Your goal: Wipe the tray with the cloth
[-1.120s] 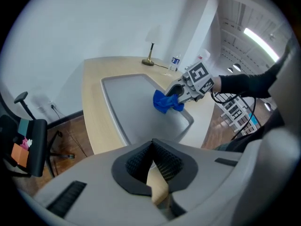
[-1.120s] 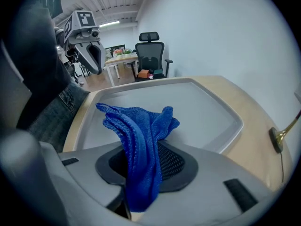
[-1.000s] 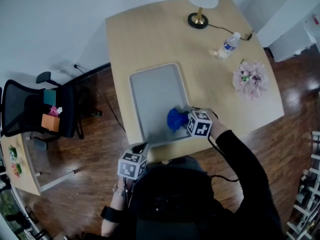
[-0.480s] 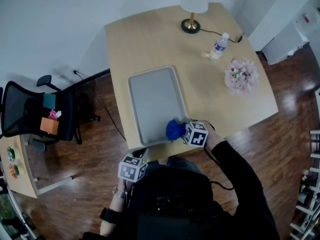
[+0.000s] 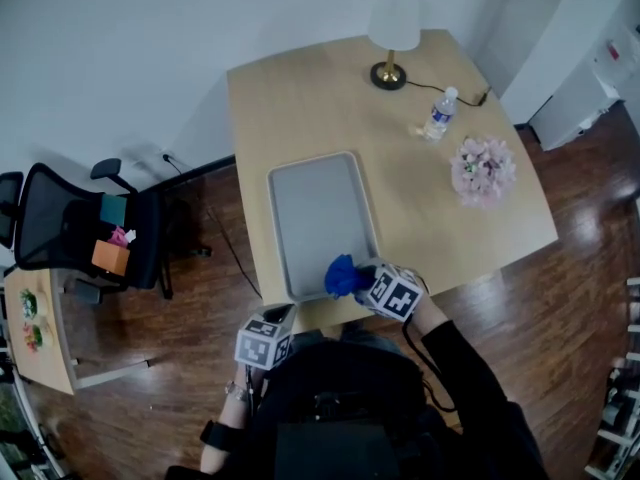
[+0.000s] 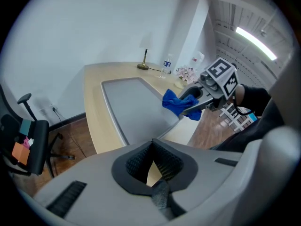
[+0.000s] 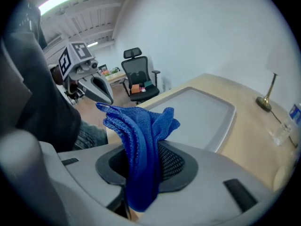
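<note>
The grey tray (image 5: 320,208) lies lengthwise on the wooden table (image 5: 300,98). A bunched blue cloth (image 5: 342,276) hangs over the tray's near right corner, and my right gripper (image 5: 357,280) is shut on it. In the right gripper view the cloth (image 7: 138,131) sticks up out of the right gripper (image 7: 143,159), clear of the tray (image 7: 197,112) beyond. My left gripper (image 5: 283,314) hovers off the table's near edge, left of the cloth. Its pads (image 6: 153,147) meet with nothing between them. From the left gripper view the cloth (image 6: 176,102) hangs above the tray's near end (image 6: 131,107).
A lamp (image 5: 392,28) with its cable, a water bottle (image 5: 438,113) and a bunch of flowers (image 5: 482,171) stand at the table's far right. An office chair (image 5: 85,230) holding small items is on the floor to the left, near a small side table (image 5: 30,328).
My right gripper has pulled back toward the tray's near right corner, risen and rolled, lifting the cloth off the tray surface. The left gripper has barely shifted.
</note>
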